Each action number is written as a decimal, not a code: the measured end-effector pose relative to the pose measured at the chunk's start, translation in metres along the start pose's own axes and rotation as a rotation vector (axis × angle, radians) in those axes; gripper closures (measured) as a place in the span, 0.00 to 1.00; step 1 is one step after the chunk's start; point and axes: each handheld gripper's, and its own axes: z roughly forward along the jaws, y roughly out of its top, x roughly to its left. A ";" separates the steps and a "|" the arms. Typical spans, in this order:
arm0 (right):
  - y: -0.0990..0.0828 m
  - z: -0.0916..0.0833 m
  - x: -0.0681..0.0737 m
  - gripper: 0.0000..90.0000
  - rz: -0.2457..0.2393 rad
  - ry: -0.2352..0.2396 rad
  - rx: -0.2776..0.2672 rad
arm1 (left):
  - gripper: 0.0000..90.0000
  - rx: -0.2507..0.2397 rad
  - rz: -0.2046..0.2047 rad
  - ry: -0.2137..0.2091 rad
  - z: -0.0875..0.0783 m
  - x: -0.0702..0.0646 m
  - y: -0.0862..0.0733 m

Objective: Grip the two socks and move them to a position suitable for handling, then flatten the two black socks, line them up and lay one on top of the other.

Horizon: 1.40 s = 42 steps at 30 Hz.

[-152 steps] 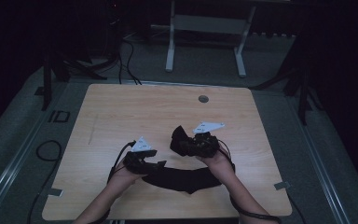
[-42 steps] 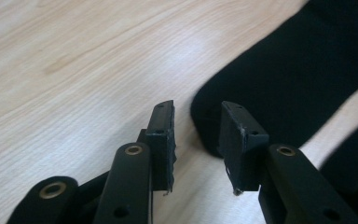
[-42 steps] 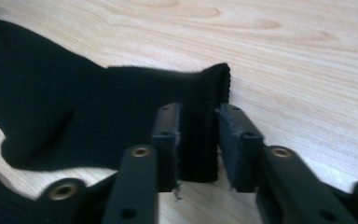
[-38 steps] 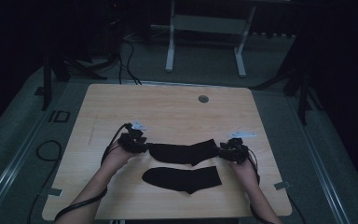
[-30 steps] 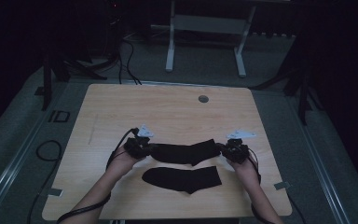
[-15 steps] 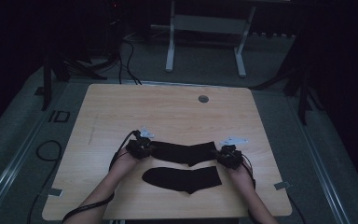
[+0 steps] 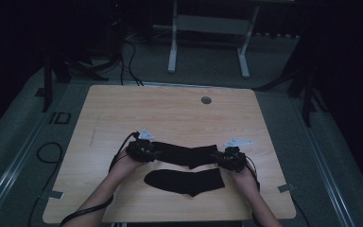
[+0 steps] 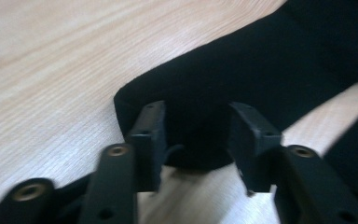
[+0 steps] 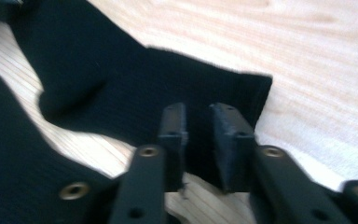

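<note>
The wooden table (image 7: 179, 113) is a pale rectangular slab with fine straight grain, smooth and bare apart from a small round grommet (image 7: 206, 100) near its far edge. Across its near half lie two black socks side by side and apart: the far sock (image 7: 184, 153) is stretched flat between the two tools, and the near sock (image 7: 186, 180) lies just toward the person. Both are thin ribbed knit, matte, limp and very light; I judge they will fold and sag when lifted and cling a little to the wood, so the best purchase is at the ends, toe and cuff, to keep the cloth taut. The left gripper (image 8: 196, 135) sits at the rounded toe end, its jaws having just been opening, now spread with the cloth lying loose between them. The right gripper (image 9: 198, 123) sits at the straight ribbed cuff, its jaws likewise just parted, a narrow gap over the fabric, no longer pinching it.
</note>
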 end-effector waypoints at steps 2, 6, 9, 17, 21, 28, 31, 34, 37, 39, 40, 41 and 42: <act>0.004 -0.006 0.000 0.70 0.008 0.003 -0.017 | 0.54 -0.022 -0.015 -0.019 -0.013 -0.002 -0.002; 0.009 -0.020 0.001 0.60 0.009 0.015 -0.037 | 0.52 -0.048 -0.019 -0.024 -0.031 -0.008 -0.006; 0.007 -0.031 0.005 0.56 0.003 0.027 -0.034 | 0.52 -0.062 -0.016 -0.031 -0.045 -0.015 -0.012; -0.017 -0.046 0.017 0.55 -0.041 0.010 0.015 | 0.52 -0.029 -0.015 -0.053 -0.062 -0.034 -0.035; -0.029 -0.046 0.020 0.55 -0.027 0.003 0.029 | 0.52 -0.002 -0.029 -0.050 -0.057 -0.040 -0.046; -0.038 -0.035 0.027 0.56 -0.054 -0.023 0.071 | 0.52 0.037 -0.004 -0.069 -0.040 -0.047 -0.060; -0.039 -0.031 0.032 0.60 -0.092 -0.033 0.088 | 0.55 0.035 -0.003 -0.063 -0.037 -0.047 -0.062; -0.041 -0.028 0.035 0.66 -0.110 -0.040 0.091 | 0.64 0.034 0.005 -0.054 -0.037 -0.047 -0.062; -0.042 -0.028 0.037 0.74 -0.113 -0.037 0.087 | 0.76 0.036 0.023 -0.035 -0.037 -0.048 -0.062; -0.042 -0.028 0.038 0.83 -0.114 -0.028 0.086 | 0.85 0.041 0.030 -0.030 -0.038 -0.050 -0.063; -0.042 -0.028 0.039 0.87 -0.116 -0.026 0.087 | 0.90 0.041 0.026 -0.036 -0.037 -0.050 -0.063; -0.041 -0.027 0.040 0.90 -0.121 -0.022 0.087 | 0.93 0.039 0.021 -0.035 -0.037 -0.050 -0.063; -0.041 -0.027 0.041 0.91 -0.121 -0.025 0.089 | 0.95 0.039 0.017 -0.038 -0.037 -0.051 -0.063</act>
